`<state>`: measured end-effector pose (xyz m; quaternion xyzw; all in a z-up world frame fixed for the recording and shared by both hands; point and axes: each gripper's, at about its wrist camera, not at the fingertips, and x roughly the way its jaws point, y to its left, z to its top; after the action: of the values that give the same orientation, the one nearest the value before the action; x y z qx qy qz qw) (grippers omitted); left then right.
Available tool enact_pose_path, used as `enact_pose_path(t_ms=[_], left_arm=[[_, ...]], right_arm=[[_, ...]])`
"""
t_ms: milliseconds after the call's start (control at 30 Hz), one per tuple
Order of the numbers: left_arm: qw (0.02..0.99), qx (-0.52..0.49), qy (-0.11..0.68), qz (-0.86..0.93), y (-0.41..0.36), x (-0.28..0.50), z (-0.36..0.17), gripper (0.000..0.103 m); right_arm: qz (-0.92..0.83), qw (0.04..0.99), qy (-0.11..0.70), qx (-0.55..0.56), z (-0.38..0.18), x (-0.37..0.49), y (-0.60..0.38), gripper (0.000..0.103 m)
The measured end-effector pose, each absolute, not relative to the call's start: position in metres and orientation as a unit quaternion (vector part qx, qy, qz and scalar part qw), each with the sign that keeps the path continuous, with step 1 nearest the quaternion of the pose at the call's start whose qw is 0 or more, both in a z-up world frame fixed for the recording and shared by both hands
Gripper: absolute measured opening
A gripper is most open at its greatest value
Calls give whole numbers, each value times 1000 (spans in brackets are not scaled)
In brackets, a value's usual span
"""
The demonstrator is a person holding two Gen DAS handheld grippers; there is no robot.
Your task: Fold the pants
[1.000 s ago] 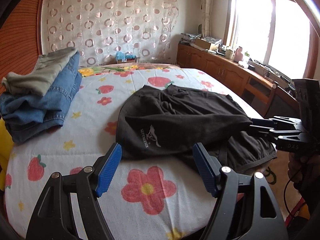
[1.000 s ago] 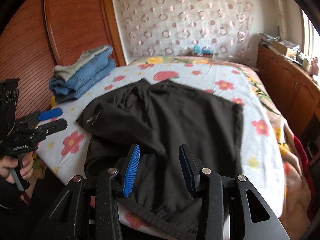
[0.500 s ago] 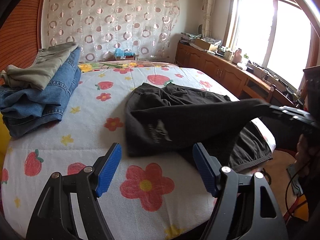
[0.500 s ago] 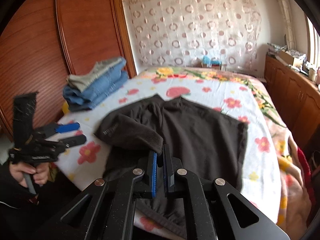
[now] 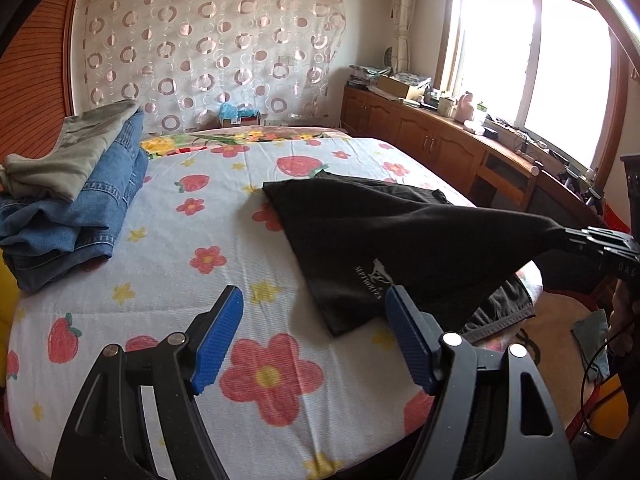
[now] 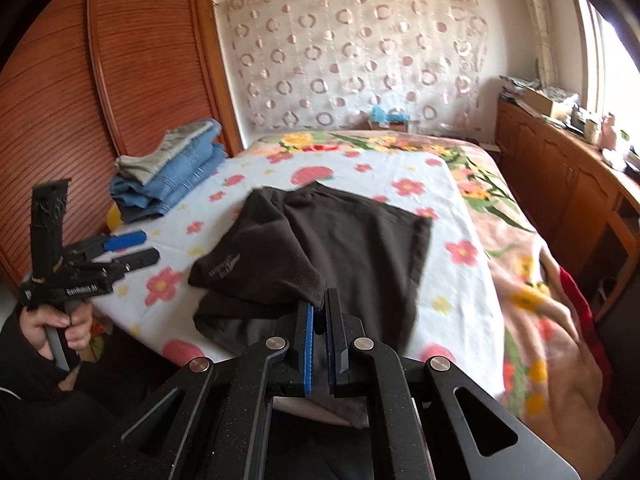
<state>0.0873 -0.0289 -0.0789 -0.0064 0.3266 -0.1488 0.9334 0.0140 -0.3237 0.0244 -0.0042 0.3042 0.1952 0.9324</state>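
Black pants (image 6: 340, 240) lie mid-bed (image 6: 472, 280), soft and floppy, probably light. Right gripper (image 6: 318, 320) has pinched a bunched edge at 6 o'clock; left gripper (image 5: 312, 336) hangs wide open, holding nothing. Hem corners look like the best grab spots.

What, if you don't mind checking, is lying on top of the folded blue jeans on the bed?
A folded grey-green garment lies on the blue jeans, covering most of their top; whatever lies under the pile is hidden.

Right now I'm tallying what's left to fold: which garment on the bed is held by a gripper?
The black pants, pinched in the right gripper; the blue jeans and grey garment lie stacked, untouched.
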Motion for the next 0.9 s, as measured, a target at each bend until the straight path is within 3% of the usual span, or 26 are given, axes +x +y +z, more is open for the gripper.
enact_pose_path(t_ms=[467,767,900], left_arm=[[933,-3,329,-149,-34,88,-80,75],[933,-5,329,-143,-33,89,-84,75],[937,-9,321,-138,-26,89,-80,75]], right_arm=[[170,900,403,10,-9,28,-326,4],[172,903,393,19,-5,30,-327,5],[169,914,370,21,-4,21,-337,14]])
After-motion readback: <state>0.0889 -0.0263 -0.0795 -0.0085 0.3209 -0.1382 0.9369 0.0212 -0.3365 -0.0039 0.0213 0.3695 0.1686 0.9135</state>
